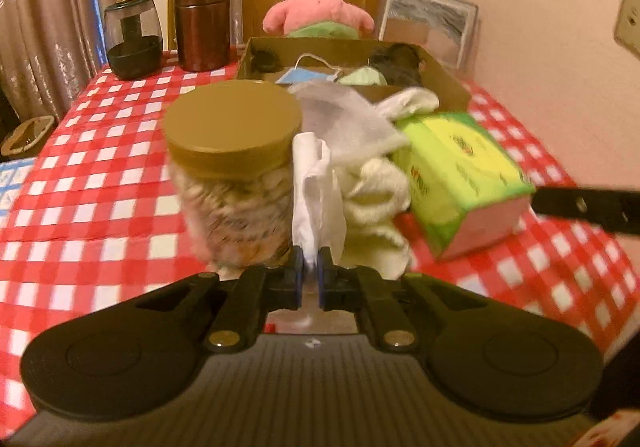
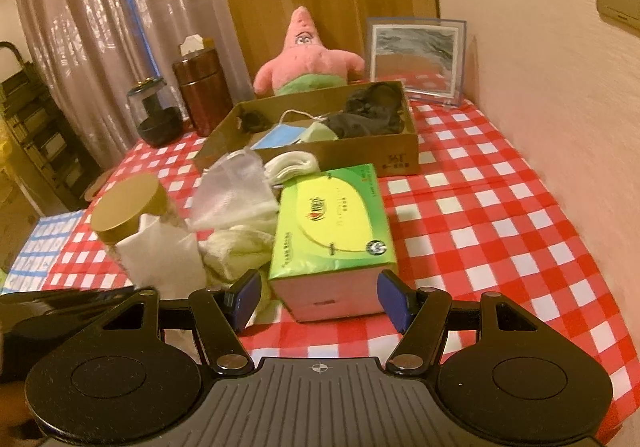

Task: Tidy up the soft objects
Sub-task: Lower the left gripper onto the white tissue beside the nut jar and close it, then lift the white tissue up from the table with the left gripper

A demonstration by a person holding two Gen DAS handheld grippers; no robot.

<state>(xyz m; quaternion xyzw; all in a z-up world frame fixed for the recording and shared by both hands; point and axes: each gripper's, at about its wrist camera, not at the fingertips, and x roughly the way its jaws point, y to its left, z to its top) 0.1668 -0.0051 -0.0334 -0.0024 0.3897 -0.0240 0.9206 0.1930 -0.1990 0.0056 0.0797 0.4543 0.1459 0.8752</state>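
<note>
My left gripper (image 1: 310, 263) is shut on a white tissue (image 1: 316, 195) and holds it up beside a jar; the tissue also shows in the right wrist view (image 2: 160, 259). A pale cream cloth (image 1: 376, 199) and a white mesh bag (image 1: 344, 119) lie just beyond it. My right gripper (image 2: 320, 299) is open, its pads on either side of a green tissue box (image 2: 332, 223), apart from it. A cardboard box (image 2: 344, 155) behind holds a blue mask (image 2: 276, 137), a green cloth and dark fabric (image 2: 368, 111). A rolled white cloth (image 2: 292, 165) leans at its front.
A jar with a brown lid (image 1: 232, 123) stands on the red checked tablecloth (image 2: 500, 215). A pink star plush (image 2: 306, 59), a picture frame (image 2: 416, 59), a brown canister (image 2: 198, 87) and a dark glass pot (image 2: 154, 113) stand at the back. The wall is on the right.
</note>
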